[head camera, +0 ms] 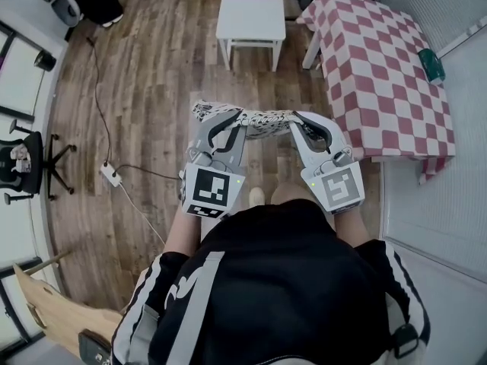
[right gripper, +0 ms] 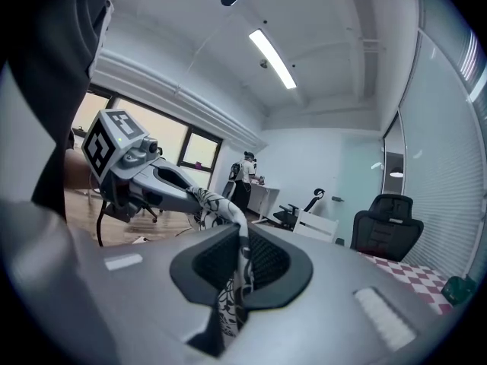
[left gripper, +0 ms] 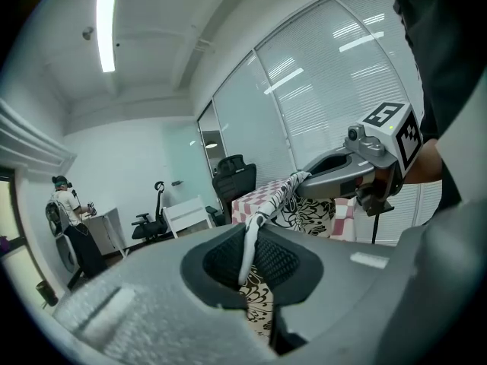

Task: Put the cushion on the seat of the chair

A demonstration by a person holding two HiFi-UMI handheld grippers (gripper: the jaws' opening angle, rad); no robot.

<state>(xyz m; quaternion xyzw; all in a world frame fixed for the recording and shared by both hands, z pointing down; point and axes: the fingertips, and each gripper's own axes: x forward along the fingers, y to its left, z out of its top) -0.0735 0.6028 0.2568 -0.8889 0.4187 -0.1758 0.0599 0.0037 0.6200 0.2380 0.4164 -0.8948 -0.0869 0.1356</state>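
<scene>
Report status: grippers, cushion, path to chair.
Left gripper and right gripper shut on cushion. Cushion in air, short of white chair. Only wood floor between; checked table off right.

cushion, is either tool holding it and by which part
Both hold the cushion by its top edge: left tool shut near the left end, right tool near the right end.
</scene>
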